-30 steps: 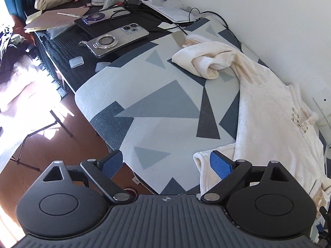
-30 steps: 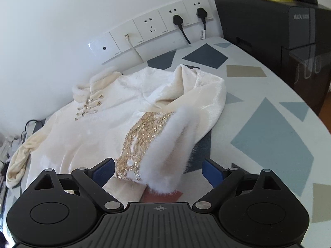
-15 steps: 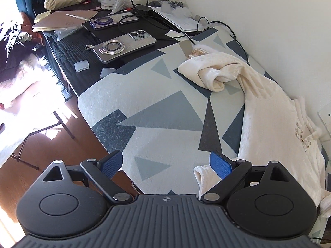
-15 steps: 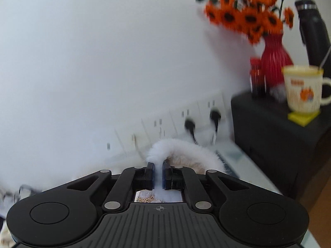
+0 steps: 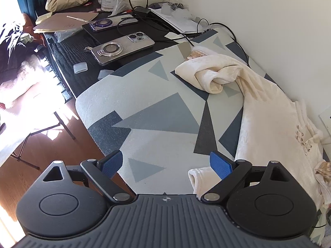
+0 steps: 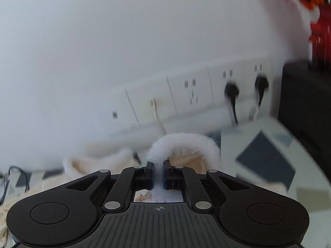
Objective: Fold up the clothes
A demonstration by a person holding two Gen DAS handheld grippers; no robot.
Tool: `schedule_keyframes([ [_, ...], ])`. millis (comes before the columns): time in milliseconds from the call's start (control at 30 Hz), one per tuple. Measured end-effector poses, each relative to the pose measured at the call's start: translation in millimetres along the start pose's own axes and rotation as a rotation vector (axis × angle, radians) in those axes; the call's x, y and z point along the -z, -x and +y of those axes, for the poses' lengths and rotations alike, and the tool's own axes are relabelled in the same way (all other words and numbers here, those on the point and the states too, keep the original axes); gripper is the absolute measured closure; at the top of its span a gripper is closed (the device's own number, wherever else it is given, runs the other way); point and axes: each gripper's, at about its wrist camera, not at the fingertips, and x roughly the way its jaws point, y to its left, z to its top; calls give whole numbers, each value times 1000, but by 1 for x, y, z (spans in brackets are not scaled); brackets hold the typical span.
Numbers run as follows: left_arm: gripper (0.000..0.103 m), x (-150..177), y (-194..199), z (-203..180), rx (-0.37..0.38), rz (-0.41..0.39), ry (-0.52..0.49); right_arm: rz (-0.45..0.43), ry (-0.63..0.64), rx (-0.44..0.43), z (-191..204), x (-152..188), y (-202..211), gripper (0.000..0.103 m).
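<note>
Clearly the cream garment (image 5: 266, 128) lies stretched along the wall side of the patterned mat (image 5: 157, 111), its long axis running in the left wrist view from about 5 o'clock up toward 12 o'clock. Its far sleeve (image 5: 209, 74) is bunched and twisted into a roll at about 1 o'clock, pointing toward the cluttered black desk (image 5: 68, 55) at 11 o'clock, where two phones (image 5: 122, 48) lie. The laced neckline (image 5: 304, 138) sits near the wall at 3 o'clock. A cream hem corner (image 5: 198, 177) curls just beside the inner finger of the left gripper (image 5: 165, 163), whose blue pads (image 5: 219, 164) stand wide apart with nothing between them, above bare mat.

The right wrist view is blurred. There the right gripper (image 6: 158, 172) has its jaws drawn nearly together, clamped on the white fur cuff (image 6: 184, 144), which arches up and over from between the pads toward 1 o'clock. Gold embroidery (image 6: 144, 196) shows in the gap below the pads. More of the garment (image 6: 86, 165), cream and rumpled, lies at 9 o'clock. A row of wall sockets (image 6: 192, 93) with two black plugs (image 6: 231, 87) runs behind, from 10 o'clock to 2 o'clock, and a red vase (image 6: 320, 33) with orange flowers is at the upper right.
</note>
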Motion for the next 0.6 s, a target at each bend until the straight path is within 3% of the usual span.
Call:
schedule_keyframes([
  [67,10,-1,-1,-3,-5,-1,-11,83,-33,15,-3,23,-14,85],
  [133,10,-2,-4,-7,-6,7,-19,75,-24,26,-2,37,-9,77],
  [200,10,-2,-7,-11,-6,12,-30,48,-11,7,-1,41,1,56],
  [233,10,-2,-8,-13,-3,14,-34,35,-5,-2,-1,43,7,33],
  [267,10,-2,-10,-16,3,16,-38,22,1,-11,0,45,12,19],
  [433,10,-4,-20,-41,17,4,-95,-45,11,-52,-6,34,48,18],
  [600,10,-4,-20,-70,58,-24,-154,-66,-167,-108,-43,27,89,18],
])
